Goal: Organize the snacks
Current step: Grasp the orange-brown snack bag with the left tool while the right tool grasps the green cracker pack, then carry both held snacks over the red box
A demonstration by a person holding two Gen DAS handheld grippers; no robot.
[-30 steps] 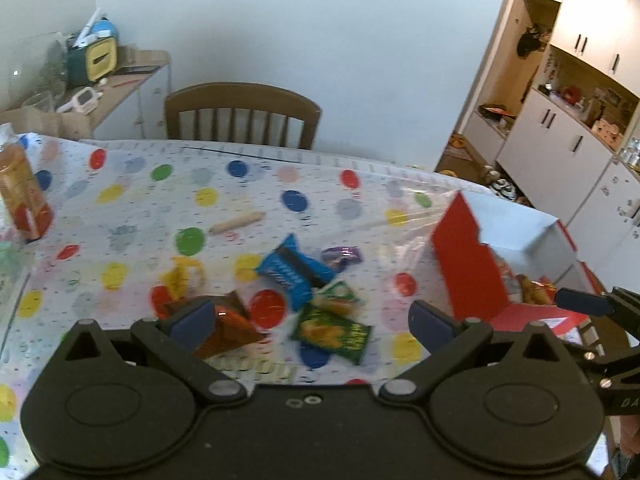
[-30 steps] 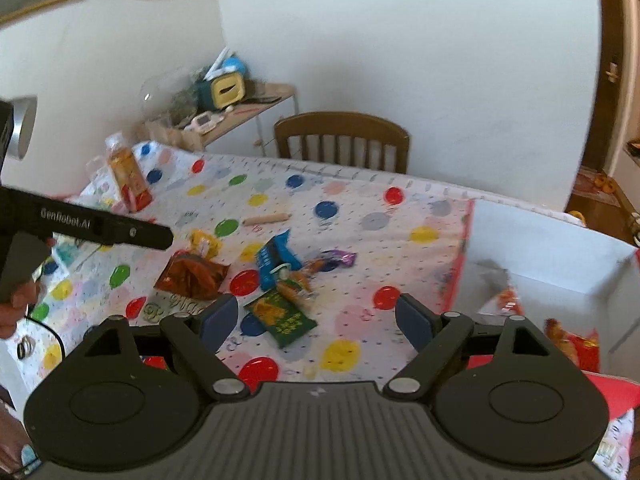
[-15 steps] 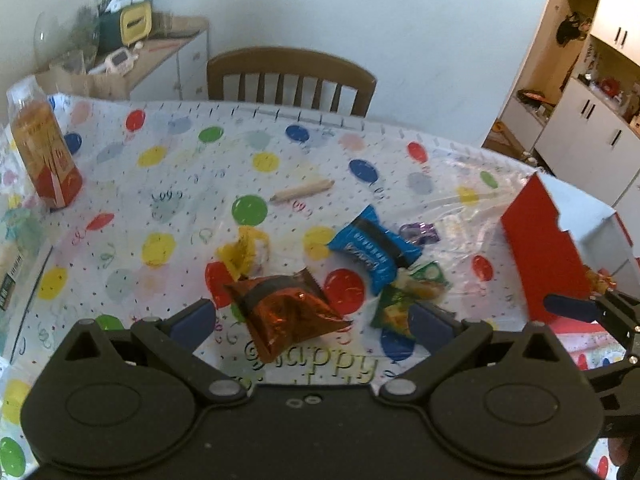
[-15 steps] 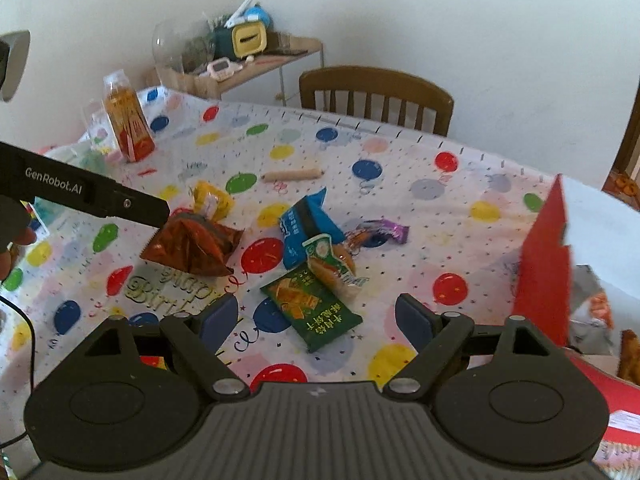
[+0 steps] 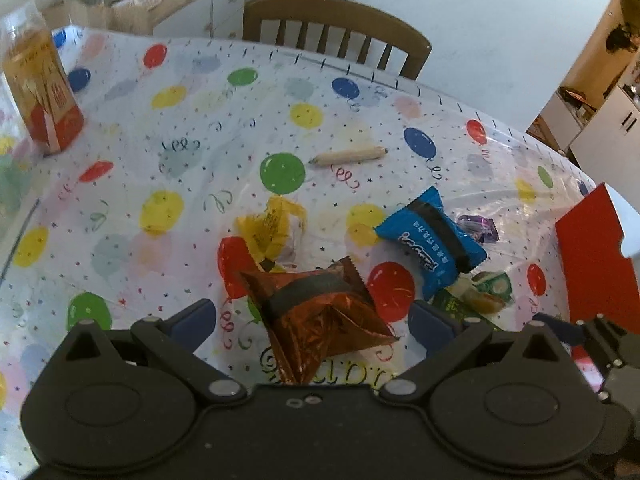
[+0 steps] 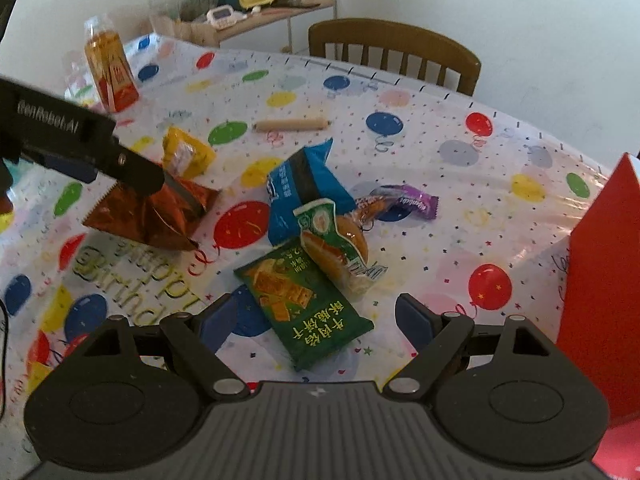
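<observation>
Several snack packets lie on the balloon-print tablecloth [image 5: 168, 152]. My left gripper [image 5: 314, 320] is open and points down, with an orange-brown foil packet [image 5: 320, 312] between its fingers; the pads stand clear of it. My right gripper [image 6: 316, 320] is open too, with a green biscuit packet [image 6: 304, 308] lying between its fingers, untouched. In the right wrist view the left gripper [image 6: 120, 168] hangs over the foil packet [image 6: 152, 216]. A blue packet [image 6: 304, 188], a green-and-white bun packet [image 6: 336, 240], a purple sweet [image 6: 404, 200] and a yellow packet [image 6: 186, 152] lie close by.
A red box [image 6: 600, 280] stands at the table's right side. A long sausage stick [image 5: 348, 156] lies further back. An orange drink bottle [image 5: 40, 92] stands at the far left. A wooden chair [image 5: 336, 28] is behind the table, and a side shelf [image 6: 256, 4] holds clutter.
Both grippers have come down and closer to the table. The foil packet now lies between the left fingers and the green packet between the right ones. Both stay open.
</observation>
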